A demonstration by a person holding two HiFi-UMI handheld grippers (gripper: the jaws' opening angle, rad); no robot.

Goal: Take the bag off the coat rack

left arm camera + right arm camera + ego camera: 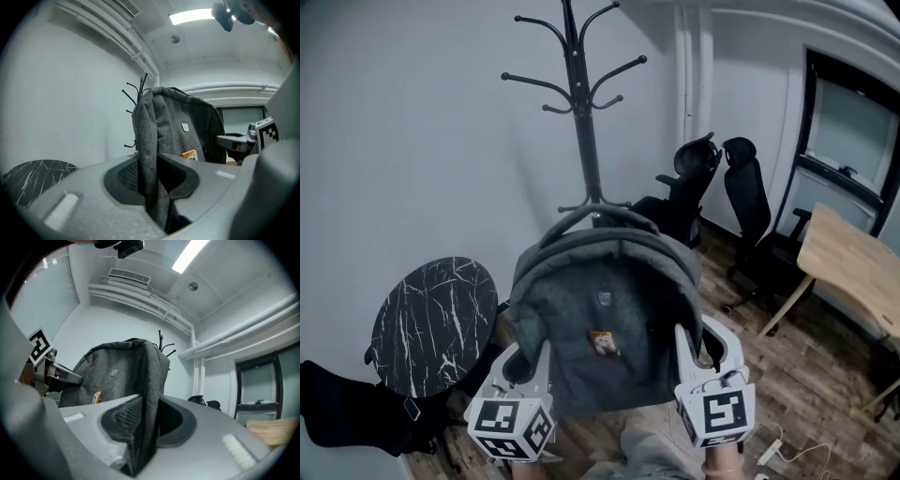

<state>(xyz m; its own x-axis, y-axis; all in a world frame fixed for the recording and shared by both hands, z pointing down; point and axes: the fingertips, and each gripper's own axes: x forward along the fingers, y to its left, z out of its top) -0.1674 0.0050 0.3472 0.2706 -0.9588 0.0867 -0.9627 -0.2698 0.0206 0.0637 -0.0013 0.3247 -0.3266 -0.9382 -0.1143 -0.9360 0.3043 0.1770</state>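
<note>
Now bag (600, 309) hangs clamped between left tongs (532, 361) and right tongs (692, 345).

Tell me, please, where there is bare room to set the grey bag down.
The round marble table left of the bag looks bare, as does the wooden desk at right. Open floor lies between bag and desk. It is crowded around the office chairs by the coat rack.

A dark grey woven-fabric bag (600, 319) is marked with a small orange tag (602, 343). The slender metal coat rack (584, 122) is finished in black; the round marble-topped table (431, 323) is veined white on black.
</note>
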